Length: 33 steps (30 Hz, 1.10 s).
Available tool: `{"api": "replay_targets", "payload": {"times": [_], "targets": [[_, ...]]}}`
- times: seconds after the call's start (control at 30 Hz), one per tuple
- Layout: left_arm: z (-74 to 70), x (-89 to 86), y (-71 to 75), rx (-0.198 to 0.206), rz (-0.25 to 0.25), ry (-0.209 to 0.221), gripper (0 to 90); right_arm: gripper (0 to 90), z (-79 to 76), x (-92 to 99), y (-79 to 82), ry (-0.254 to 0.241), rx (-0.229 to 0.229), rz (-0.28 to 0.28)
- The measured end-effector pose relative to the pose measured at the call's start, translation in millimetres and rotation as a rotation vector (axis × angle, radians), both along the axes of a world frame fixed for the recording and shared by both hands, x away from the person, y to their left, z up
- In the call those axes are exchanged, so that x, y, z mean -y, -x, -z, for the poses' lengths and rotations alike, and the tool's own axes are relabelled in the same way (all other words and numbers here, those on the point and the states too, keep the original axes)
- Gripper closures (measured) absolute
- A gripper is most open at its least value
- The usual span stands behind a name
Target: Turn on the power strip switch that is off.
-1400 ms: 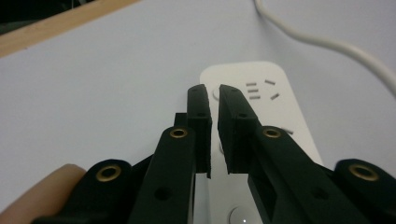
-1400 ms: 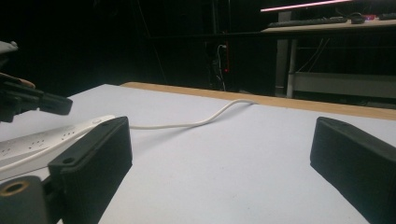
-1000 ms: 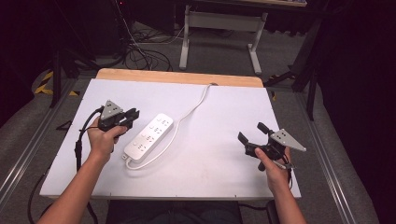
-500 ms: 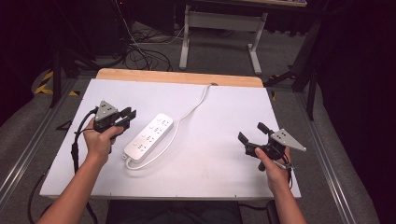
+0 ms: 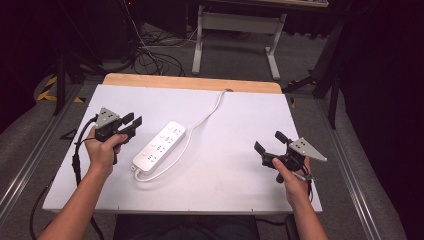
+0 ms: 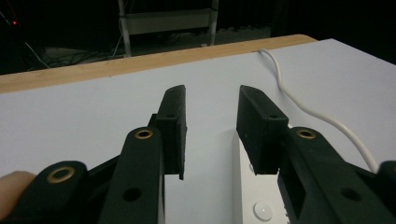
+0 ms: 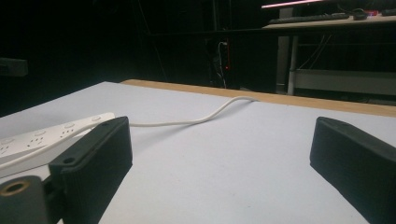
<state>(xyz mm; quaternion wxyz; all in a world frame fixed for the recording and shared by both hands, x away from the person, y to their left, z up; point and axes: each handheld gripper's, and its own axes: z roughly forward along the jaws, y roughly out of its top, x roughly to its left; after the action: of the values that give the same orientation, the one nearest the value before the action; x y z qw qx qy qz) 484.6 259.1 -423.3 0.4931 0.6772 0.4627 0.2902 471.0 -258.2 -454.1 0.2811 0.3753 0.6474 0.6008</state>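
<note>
Both tools stand open and empty; left tool (image 5: pixel 134 123) partly hides the power strip (image 5: pixel 160 145), right tool (image 5: pixel 270 145) apart.

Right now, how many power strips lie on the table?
1: a white power strip lying diagonally left of the table's centre, beside the left tongs. No other appears.

A: In the left gripper view, the flat white plastic power strip (image 6: pixel 252 200) is cut off by the bottom edge and partly hidden behind the black jaws.

B: And its thin white cord (image 5: pixel 207 112) drops out of sight over the table's far wooden edge (image 5: pixel 192 82). The socket markings are too small to read.
</note>
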Motion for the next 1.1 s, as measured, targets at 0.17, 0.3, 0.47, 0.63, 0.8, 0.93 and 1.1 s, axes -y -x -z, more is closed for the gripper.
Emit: {"api": "replay_targets", "payload": {"times": [0.17, 0.3, 0.47, 0.63, 0.8, 0.93, 1.1], "targets": [[2.1, -5.2, 5.9, -0.004, -0.004, -0.007, 56.7, 6.2, 0.4, -0.3, -0.8, 0.004, -0.005, -0.004], [1.3, -11.2, 9.4, 0.005, -0.011, 0.009, 53.7, 6.2, 0.2, -0.9, -0.9, 0.005, -0.002, -0.006], [0.5, -15.2, 13.4, 0.008, -0.021, 0.021, 51.8, 6.3, 0.0, -1.7, -1.0, 0.007, -0.003, -0.005], [-3.0, -20.8, 23.4, 0.031, -0.022, 0.040, 49.7, 6.3, 0.2, -1.5, -1.3, 0.005, -0.003, -0.007], [-3.9, -27.8, 32.2, 0.046, -0.038, 0.040, 48.2, 6.3, 0.2, -1.8, -1.5, 0.012, -0.001, -0.007], [-4.4, -32.8, 36.6, 0.048, -0.047, 0.046, 45.6, 6.4, 0.0, -2.0, -1.2, 0.013, -0.001, -0.009], [-3.6, -33.0, 36.9, 0.058, -0.010, 0.037, 33.5, 6.5, 0.0, -1.9, -1.5, 0.015, 0.000, -0.008]]}}
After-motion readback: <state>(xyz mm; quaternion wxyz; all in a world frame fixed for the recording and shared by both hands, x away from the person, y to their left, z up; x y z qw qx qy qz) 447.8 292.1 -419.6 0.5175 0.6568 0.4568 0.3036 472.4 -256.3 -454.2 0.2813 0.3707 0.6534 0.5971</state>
